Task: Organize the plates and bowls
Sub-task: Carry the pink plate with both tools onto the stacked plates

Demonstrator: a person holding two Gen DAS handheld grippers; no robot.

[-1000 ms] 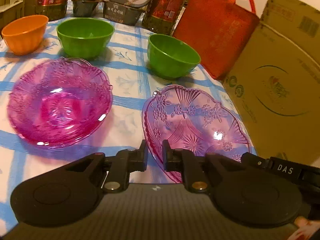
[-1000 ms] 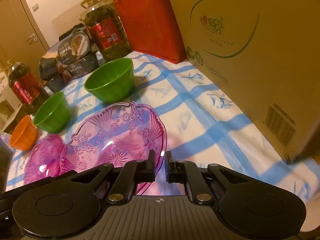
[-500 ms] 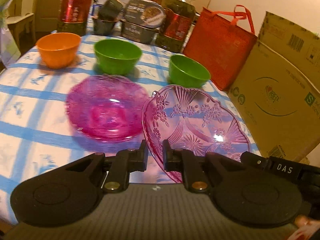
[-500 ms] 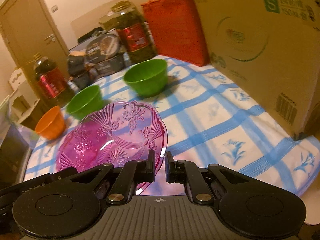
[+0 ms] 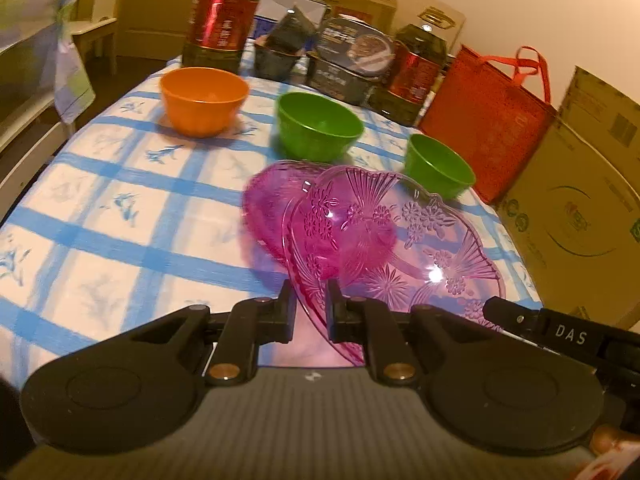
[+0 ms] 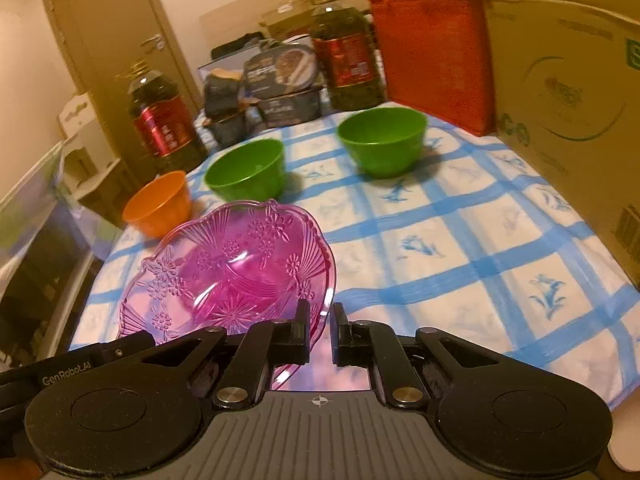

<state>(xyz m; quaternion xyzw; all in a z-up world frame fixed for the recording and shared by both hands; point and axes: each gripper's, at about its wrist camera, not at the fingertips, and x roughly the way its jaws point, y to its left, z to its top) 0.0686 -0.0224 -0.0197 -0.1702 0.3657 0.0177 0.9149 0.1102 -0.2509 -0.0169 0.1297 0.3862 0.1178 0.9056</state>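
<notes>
Above the blue-checked tabletop (image 5: 120, 240), both claws, left claw (image 5: 308, 300) and right claw (image 6: 320, 322), clamp the pink cut-glass plate (image 5: 392, 232) over the second pink dish (image 5: 268, 204); uneven release could tip it sideways.

Pink glass plate (image 5: 400, 240) tilted above the pink bowl (image 5: 268, 208); orange bowl (image 5: 204, 98) and two green bowls (image 5: 320, 126) line the worktop's far edge.

A lived-in home is suggested: a blue-checked tablecloth (image 6: 460, 240) is spread over the desk, large cooking-oil bottles (image 5: 222, 16) (red-labelled), a red tote bag (image 5: 486, 120) and cardboard boxes (image 6: 568, 80) are crowded round, and an interior door (image 6: 108, 40) is seen behind.
</notes>
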